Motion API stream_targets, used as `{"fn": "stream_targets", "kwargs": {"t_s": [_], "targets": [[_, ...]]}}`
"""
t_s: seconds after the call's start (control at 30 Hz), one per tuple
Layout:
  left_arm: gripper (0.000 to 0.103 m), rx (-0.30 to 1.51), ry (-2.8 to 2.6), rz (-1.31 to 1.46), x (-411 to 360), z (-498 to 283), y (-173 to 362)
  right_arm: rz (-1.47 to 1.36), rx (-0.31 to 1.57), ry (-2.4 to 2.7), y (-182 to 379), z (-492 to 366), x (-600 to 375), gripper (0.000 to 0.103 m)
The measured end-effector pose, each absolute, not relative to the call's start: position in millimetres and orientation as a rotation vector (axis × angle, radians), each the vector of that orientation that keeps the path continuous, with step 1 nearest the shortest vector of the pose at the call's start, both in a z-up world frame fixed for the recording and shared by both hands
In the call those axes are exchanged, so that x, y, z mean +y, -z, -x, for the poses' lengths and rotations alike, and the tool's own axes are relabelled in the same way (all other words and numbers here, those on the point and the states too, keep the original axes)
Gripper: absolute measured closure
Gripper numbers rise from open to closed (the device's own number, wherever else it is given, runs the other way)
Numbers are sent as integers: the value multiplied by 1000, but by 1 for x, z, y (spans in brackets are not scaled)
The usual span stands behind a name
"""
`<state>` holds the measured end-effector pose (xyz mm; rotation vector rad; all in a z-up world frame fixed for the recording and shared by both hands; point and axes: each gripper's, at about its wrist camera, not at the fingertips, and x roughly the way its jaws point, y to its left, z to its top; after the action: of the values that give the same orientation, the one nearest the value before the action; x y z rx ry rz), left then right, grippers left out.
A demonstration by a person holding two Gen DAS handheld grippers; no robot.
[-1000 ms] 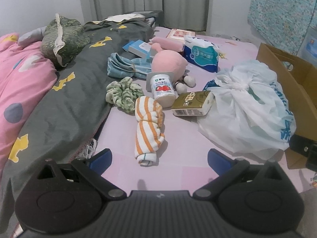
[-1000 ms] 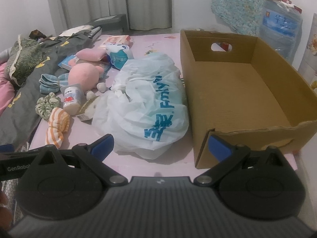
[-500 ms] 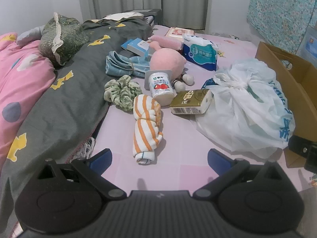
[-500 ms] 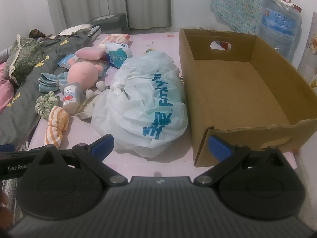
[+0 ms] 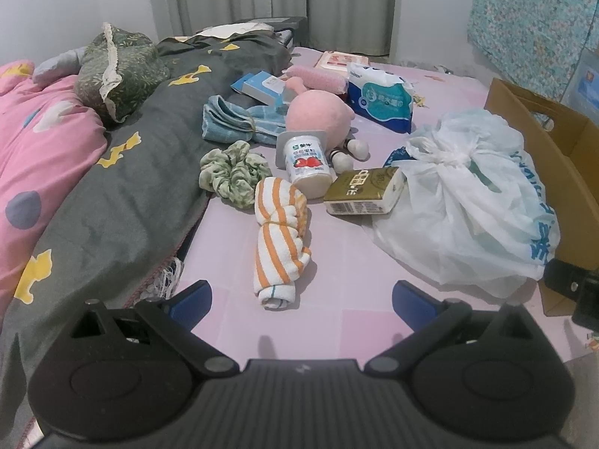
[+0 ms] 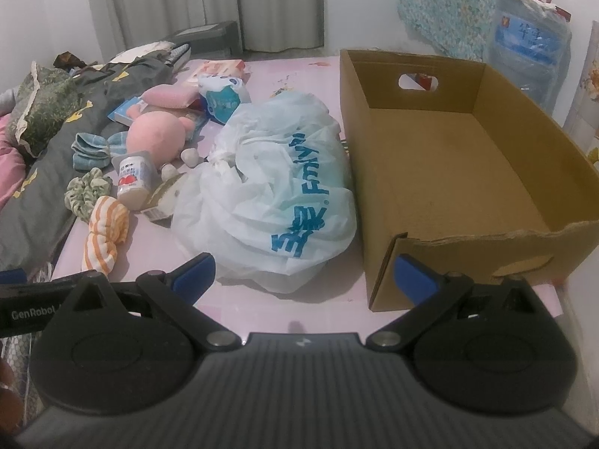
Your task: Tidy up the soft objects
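Observation:
An orange-striped rolled towel (image 5: 279, 239) lies on the pink bed just beyond my open, empty left gripper (image 5: 301, 305). Behind it are a green scrunchie (image 5: 232, 176), a blue folded cloth (image 5: 232, 121) and a pink plush toy (image 5: 318, 114). A white plastic bag (image 6: 277, 191) lies ahead of my open, empty right gripper (image 6: 305, 278), slightly left. An empty cardboard box (image 6: 449, 172) stands right of the bag. The towel (image 6: 105, 234) also shows at the left of the right wrist view.
A yogurt bottle (image 5: 305, 162), a gold carton (image 5: 365, 191), a tissue pack (image 5: 380, 97) and a blue box (image 5: 258, 86) lie among the soft things. A grey blanket (image 5: 123, 194) and pink quilt (image 5: 33, 149) cover the left side. The bed's front edge (image 6: 262, 308) is near.
Both grippers have drawn back and risen slightly, so the bed items sit a little farther off. Nothing on the bed has moved. Both jaws stay open.

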<state>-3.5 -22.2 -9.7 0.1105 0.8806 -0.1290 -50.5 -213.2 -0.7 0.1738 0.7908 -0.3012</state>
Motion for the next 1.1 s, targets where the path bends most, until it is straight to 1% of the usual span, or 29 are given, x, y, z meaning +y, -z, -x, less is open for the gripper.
{"fn": "stream_targets", "kwargs": {"t_s": [0.5, 0.7, 0.87, 1.1], "targets": [[0, 885, 123, -114, -19, 3, 10, -177, 789, 298, 1, 51, -213, 1], [0, 872, 114, -135, -16, -2, 7, -169, 759, 271, -1, 47, -210, 1], [0, 801, 95, -149, -5, -22, -15, -92, 682, 166, -33, 27, -207, 1], [0, 732, 75, -150, 10, -74, -47, -31, 616, -66, -94, -37, -216, 1]]}}
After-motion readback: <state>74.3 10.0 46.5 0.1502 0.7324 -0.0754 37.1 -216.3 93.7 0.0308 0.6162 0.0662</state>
